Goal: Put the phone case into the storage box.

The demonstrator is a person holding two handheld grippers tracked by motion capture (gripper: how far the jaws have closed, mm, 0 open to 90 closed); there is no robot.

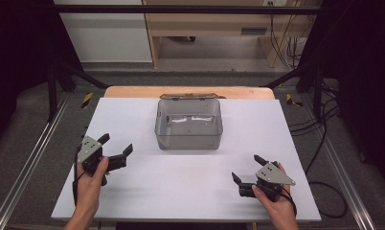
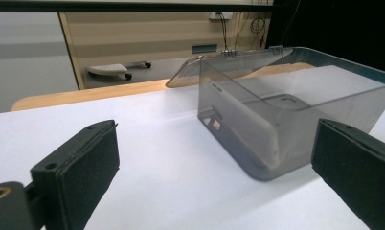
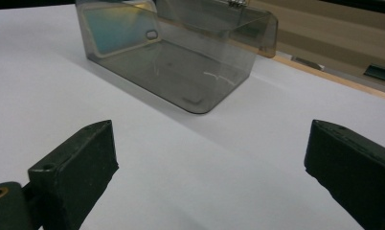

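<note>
A smoky clear plastic box (image 1: pixel 189 123) stands at the middle back of the white table top (image 1: pixel 133 191), its hinged lid (image 1: pixel 188 96) folded back behind it. Nothing lies inside it. My left gripper (image 1: pixel 116 145) is held at the table's left, jaws wide apart and empty, aimed toward the box (image 2: pixel 277 124). My right gripper (image 1: pixel 246 168) is held at the front right, also open and empty, with the box (image 3: pixel 181 62) well ahead of it. Both grippers stay apart from the box.
The white top lies on a wooden table whose edge (image 1: pixel 133 91) shows behind the box. Metal rails (image 1: pixel 32 153) run along both sides. Cables (image 1: pixel 320 143) trail on the floor at the right. Wooden furniture (image 1: pixel 205 24) stands beyond.
</note>
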